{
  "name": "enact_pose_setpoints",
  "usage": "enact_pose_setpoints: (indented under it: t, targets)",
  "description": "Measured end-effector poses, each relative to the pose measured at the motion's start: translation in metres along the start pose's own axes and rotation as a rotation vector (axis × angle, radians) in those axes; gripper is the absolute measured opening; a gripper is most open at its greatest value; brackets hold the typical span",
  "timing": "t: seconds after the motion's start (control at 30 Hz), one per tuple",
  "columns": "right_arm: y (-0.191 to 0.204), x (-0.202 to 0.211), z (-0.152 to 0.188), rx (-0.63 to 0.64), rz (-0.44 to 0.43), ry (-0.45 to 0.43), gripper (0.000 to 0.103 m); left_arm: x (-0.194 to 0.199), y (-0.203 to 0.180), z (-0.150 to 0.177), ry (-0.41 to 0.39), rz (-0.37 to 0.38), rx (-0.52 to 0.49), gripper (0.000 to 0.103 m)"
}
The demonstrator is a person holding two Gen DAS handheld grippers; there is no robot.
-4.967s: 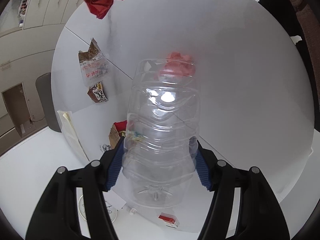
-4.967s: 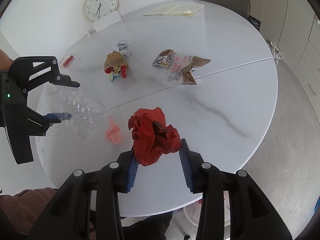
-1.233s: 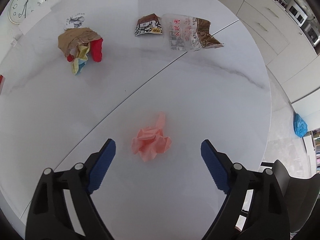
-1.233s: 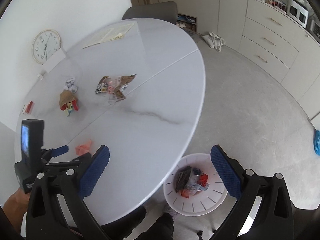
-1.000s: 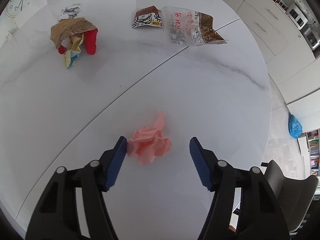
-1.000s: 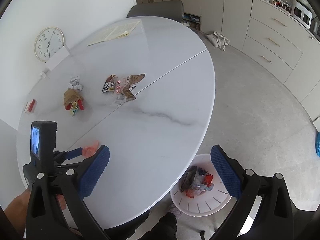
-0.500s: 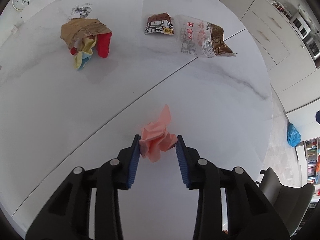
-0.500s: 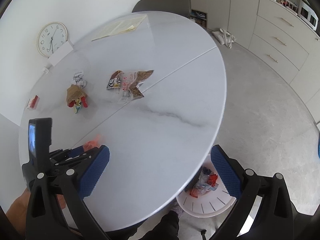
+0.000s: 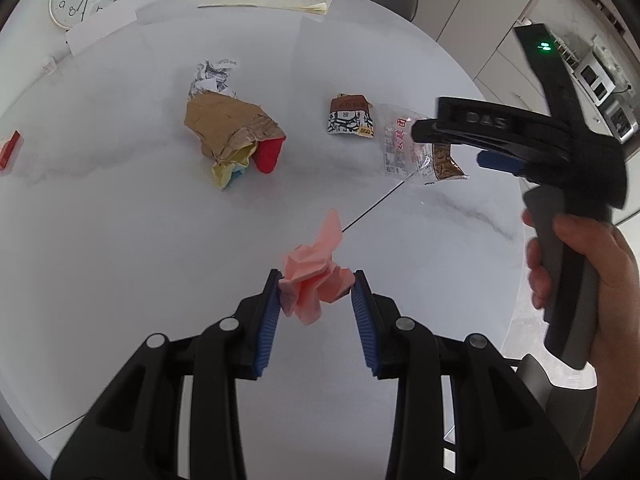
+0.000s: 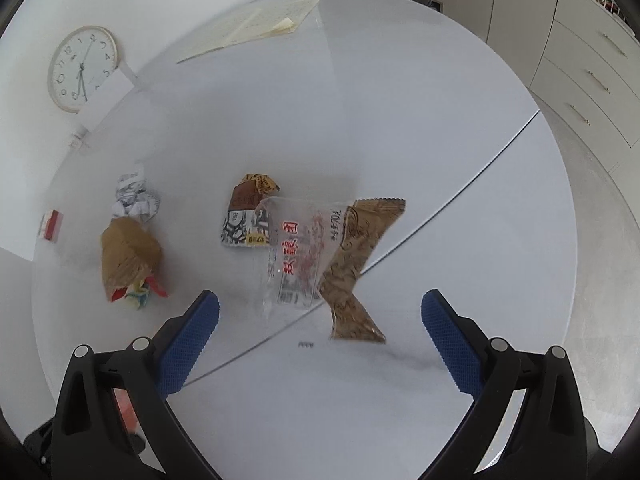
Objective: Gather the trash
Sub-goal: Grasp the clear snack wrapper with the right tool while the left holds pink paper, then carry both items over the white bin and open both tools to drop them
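Above the marble table (image 9: 120,240), our left gripper (image 9: 316,292) pinches the pink crumpled paper (image 9: 316,280) loosely; it could slip. Our right gripper (image 10: 320,312) gapes empty.

left gripper (image 9: 315,294) now clamps pink paper (image 9: 316,280), seemingly lifted

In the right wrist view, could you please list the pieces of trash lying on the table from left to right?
Small red-and-white box → brown paper bag → brown-and-white wrapper → clear snack packet with red print.
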State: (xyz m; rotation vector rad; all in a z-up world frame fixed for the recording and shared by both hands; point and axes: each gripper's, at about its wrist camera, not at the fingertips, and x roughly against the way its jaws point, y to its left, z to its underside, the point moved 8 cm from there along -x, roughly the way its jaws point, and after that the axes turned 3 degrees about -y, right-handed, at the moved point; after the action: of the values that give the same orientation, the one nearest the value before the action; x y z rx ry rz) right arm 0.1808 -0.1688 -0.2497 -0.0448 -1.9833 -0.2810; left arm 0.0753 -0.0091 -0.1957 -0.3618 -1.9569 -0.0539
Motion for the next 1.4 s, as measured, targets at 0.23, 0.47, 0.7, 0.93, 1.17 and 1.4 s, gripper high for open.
enact_pose_setpoints:
  t: [0.23,0.47,0.7,0.93,1.17,1.4]
  targets:
    - [0.011,-0.043,-0.004,0.017,0.087,0.056,0.093,-0.003,0.024,-0.005,0.020,-0.007,-0.014,0.035]
    - [0.007,-0.043,0.001,0.018,0.064,0.056,0.065,-0.003,0.034,-0.006,0.031,0.000,-0.012,0.035]
    - [-0.006,-0.012,0.010,-0.043,-0.018,0.022,0.049,0.009,0.022,-0.011,0.009,0.009,-0.038,0.035]
    - [-0.035,0.070,0.048,-0.064,-0.100,-0.055,0.048,0.031,-0.013,-0.008,-0.018,0.032,-0.091,0.035]
    - [-0.085,0.137,0.124,-0.064,-0.047,-0.055,0.048,0.044,-0.066,0.015,-0.005,0.080,-0.169,0.035]
    - [-0.138,0.163,0.176,-0.157,0.007,-0.052,0.048,0.044,-0.117,0.036,0.012,0.110,-0.267,0.036]
